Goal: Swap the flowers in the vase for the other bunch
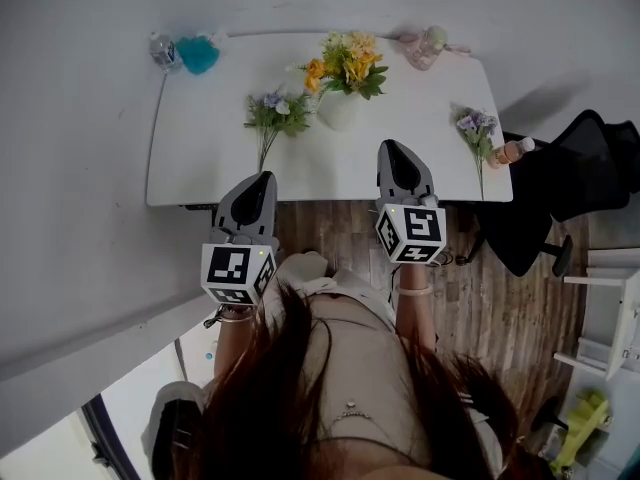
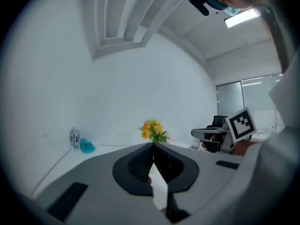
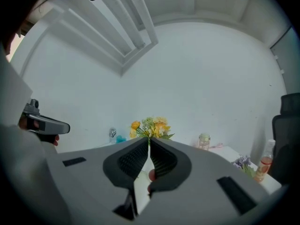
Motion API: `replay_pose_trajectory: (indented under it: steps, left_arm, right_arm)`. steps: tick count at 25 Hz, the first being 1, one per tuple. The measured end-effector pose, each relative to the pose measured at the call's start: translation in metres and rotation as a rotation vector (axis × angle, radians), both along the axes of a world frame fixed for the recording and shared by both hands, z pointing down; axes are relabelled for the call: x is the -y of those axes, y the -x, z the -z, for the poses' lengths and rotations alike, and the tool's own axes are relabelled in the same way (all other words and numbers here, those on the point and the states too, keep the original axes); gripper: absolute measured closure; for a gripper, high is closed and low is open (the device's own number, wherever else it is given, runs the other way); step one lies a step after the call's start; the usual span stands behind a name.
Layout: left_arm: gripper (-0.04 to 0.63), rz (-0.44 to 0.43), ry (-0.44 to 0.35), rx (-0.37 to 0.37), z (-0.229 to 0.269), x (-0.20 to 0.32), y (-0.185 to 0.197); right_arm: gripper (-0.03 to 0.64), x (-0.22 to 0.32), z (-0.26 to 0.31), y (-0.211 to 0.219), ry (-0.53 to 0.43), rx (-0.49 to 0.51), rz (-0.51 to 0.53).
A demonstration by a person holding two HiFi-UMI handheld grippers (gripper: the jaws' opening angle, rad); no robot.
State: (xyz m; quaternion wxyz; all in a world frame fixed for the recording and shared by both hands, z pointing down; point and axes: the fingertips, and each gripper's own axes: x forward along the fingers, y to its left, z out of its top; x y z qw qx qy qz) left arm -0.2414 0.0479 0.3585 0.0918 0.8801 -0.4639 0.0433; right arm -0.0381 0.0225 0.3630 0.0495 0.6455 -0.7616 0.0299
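Observation:
A white vase (image 1: pixel 338 111) stands mid-table with yellow and orange flowers (image 1: pixel 347 64) in it. A purple bunch (image 1: pixel 272 113) lies on the white table (image 1: pixel 200 158) left of the vase. A second purple bunch (image 1: pixel 477 131) lies near the right end. My left gripper (image 1: pixel 263 178) hovers at the table's near edge, shut and empty. My right gripper (image 1: pixel 390 146) is over the near edge below the vase, also shut with nothing in it. The yellow flowers (image 2: pixel 153 129) show past the closed jaws in the left gripper view, and the same flowers (image 3: pixel 151 127) in the right gripper view.
A water bottle (image 1: pixel 160 50) and a teal object (image 1: pixel 198 54) sit at the back left corner. A pink jar (image 1: pixel 428 46) stands at the back right. An orange drink bottle (image 1: pixel 511 152) is at the right edge, with a black chair (image 1: pixel 575 178) beside the table.

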Motion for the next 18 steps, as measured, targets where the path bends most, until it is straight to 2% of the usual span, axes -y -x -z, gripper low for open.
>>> replay_pose_trajectory:
  steps: [6,18]
  left_arm:
    - [0.591,0.016,-0.037,0.008,0.008,-0.020,-0.016]
    - [0.591,0.072,-0.010,-0.001,0.011,-0.064,-0.048]
  right_arm:
    - [0.584,-0.020,0.010,-0.007,-0.016,0.007,0.058]
    - [0.586,-0.060,0.010,-0.034,0.000,-0.025,0.091]
